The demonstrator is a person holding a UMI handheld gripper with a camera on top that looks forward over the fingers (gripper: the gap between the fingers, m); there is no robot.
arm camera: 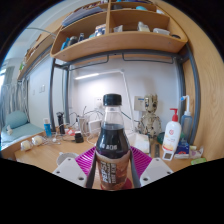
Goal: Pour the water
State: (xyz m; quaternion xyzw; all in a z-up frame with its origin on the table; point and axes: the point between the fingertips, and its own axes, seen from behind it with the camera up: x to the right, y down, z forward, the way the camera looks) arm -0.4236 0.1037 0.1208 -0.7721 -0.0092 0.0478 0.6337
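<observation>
The room is evenly lit by a bright strip lamp (87, 76) mounted under the shelf (118, 44), while straight lines are strongly bowed by the wide-angle lens and distant items are softened.

the bottle (112, 145) hides most of the pink pads (140, 160) and where the jaws meet it, and its base is cut off. small items along the counter's (45, 152) far edge and on the shelves (110, 45) are too small to identify.
</observation>
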